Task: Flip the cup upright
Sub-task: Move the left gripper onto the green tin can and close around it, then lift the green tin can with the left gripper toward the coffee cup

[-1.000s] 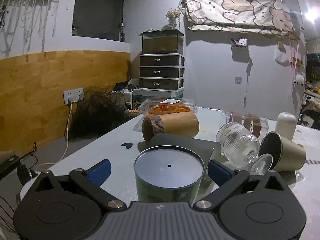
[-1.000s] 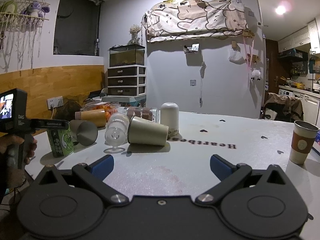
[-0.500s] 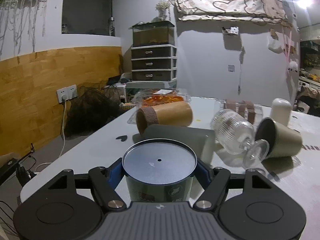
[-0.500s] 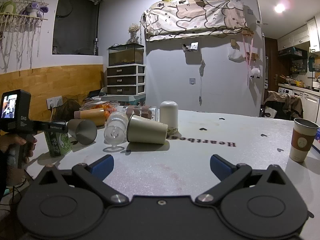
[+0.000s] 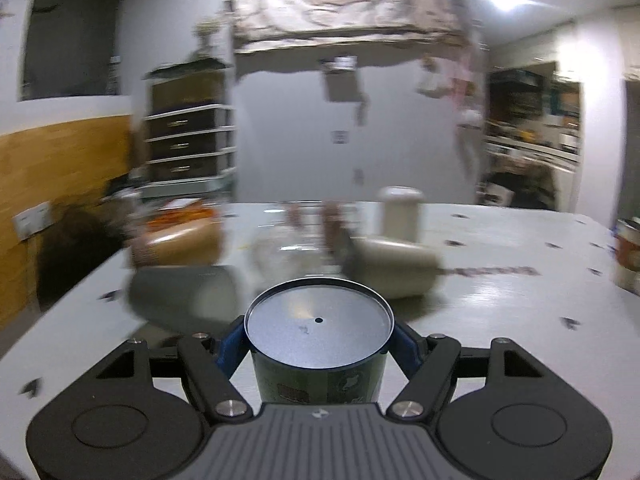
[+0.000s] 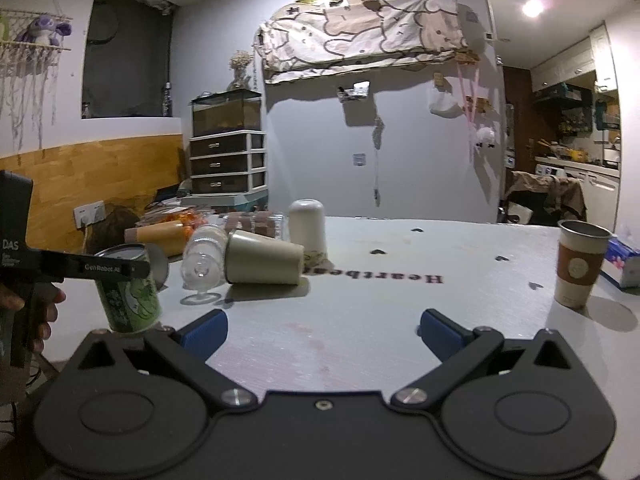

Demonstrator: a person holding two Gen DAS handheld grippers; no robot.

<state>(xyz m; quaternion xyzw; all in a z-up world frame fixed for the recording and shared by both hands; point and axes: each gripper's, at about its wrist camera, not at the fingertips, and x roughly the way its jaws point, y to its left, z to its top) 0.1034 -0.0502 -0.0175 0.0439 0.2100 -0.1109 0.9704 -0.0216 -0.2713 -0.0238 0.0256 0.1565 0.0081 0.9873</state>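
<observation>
My left gripper (image 5: 318,346) is shut on a green printed cup (image 5: 319,322) that stands upside down, its grey base facing up. In the right wrist view the same cup (image 6: 128,292) shows at the left, tilted and held a little off the table by the left gripper's fingers (image 6: 120,269). My right gripper (image 6: 320,326) is open and empty over the white table (image 6: 360,320). The left wrist view is blurred by motion.
Several cups lie on their sides behind: a beige cup (image 6: 262,258), a clear glass (image 6: 202,258), a grey cup (image 5: 184,296) and a brown cup (image 6: 160,234). A white cup (image 6: 307,226) stands upside down. A sleeved paper cup (image 6: 580,268) stands upright at the right.
My left gripper closed on the green cup, lifted it and swung it to the right, tilting it. My right gripper has stayed open and nearly still.
</observation>
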